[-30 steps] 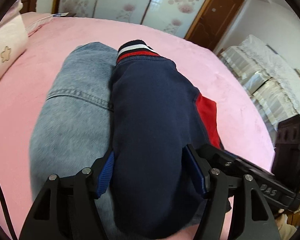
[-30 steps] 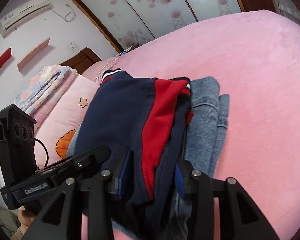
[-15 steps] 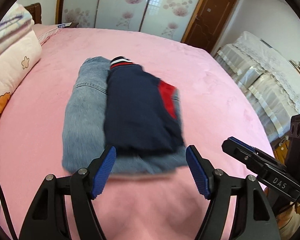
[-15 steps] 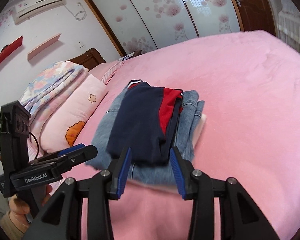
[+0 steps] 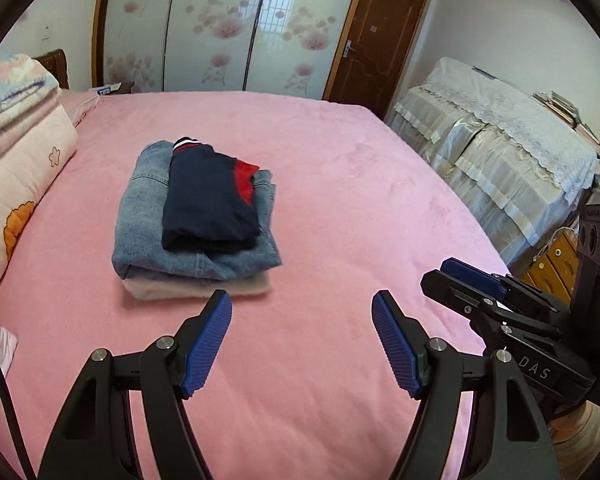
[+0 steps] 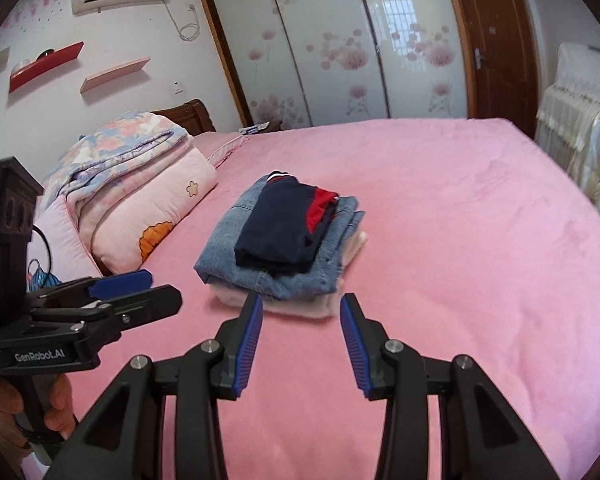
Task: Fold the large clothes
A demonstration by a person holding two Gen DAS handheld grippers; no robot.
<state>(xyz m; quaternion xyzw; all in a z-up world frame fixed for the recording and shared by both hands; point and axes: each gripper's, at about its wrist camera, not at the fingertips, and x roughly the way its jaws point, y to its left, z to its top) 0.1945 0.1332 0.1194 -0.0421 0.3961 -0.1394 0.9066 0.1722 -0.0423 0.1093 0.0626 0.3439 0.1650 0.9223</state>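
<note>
A stack of folded clothes lies on the pink bed [image 5: 340, 184]. On top is a navy and red garment [image 5: 208, 204] [image 6: 280, 232], under it folded blue jeans [image 5: 140, 232] [image 6: 224, 256], and at the bottom a pale cream piece [image 5: 172, 290] [image 6: 300, 308]. My left gripper [image 5: 302, 304] hovers open in front of the stack, nothing between its fingers. My right gripper [image 6: 300, 306] is also open and empty, just short of the stack's near edge. Each gripper shows at the side of the other's view.
Folded quilts and a pink pillow [image 6: 148, 200] are piled at the head of the bed on the left. A lace-covered sofa [image 5: 500, 152] stands beyond the bed's right edge. Sliding wardrobe doors [image 6: 340, 48] and a brown door [image 5: 376, 36] line the far wall.
Both grippers have drawn back and up from the stack. A second ago their fingers flanked the navy garment; now they are clear of it and the stack lies alone.
</note>
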